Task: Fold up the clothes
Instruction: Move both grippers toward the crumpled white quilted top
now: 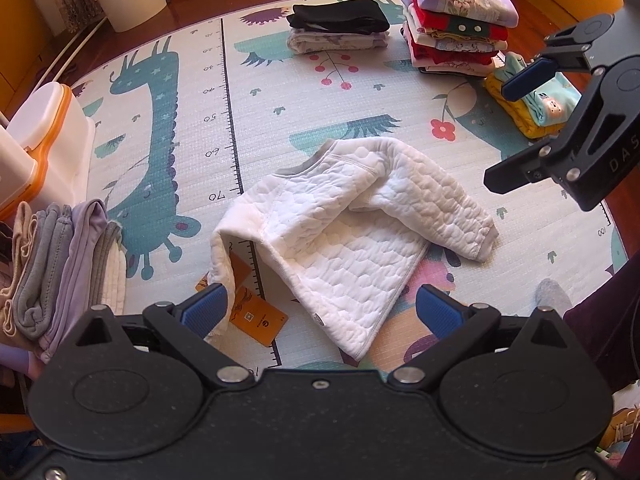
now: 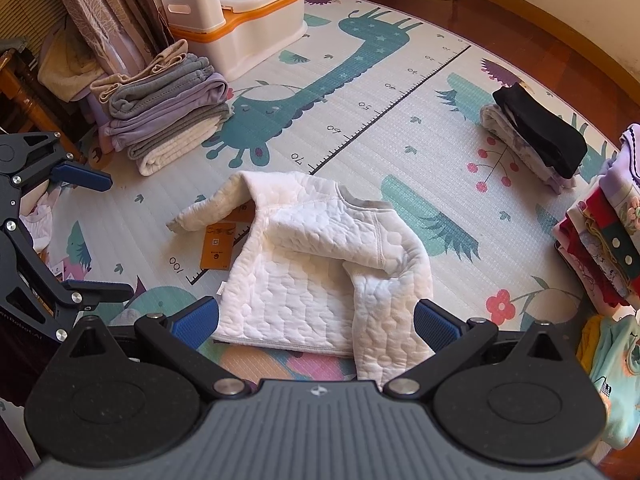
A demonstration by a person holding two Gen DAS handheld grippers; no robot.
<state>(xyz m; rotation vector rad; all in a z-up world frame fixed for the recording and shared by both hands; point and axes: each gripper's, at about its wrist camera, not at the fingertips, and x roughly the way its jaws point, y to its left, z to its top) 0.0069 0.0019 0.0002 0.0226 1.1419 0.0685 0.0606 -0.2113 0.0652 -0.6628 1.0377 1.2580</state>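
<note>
A white quilted child's top point(image 1: 340, 240) point(image 2: 312, 264) lies spread on the play mat point(image 1: 192, 128) point(image 2: 360, 92), one sleeve folded across its body and the other stretched out sideways. An orange tag point(image 1: 256, 316) point(image 2: 218, 248) lies partly under that sleeve. My left gripper point(image 1: 320, 312) point(image 2: 92, 234) hovers open over the hem side, and the sleeve's cuff lies right by one blue pad point(image 1: 208, 312). My right gripper point(image 2: 316, 322) point(image 1: 516, 128) is open above the folded sleeve and hem. Neither holds anything.
Folded stacks ring the mat: grey and lilac ones point(image 1: 60, 272) point(image 2: 168, 120), a black-topped pair point(image 1: 340, 28) point(image 2: 536, 140), a tall colourful stack point(image 1: 456, 20) point(image 2: 604, 240), and a yellow and teal pile point(image 1: 536, 108). A white-and-orange box point(image 2: 256, 20) stands nearby. A socked foot point(image 1: 554, 296) rests close.
</note>
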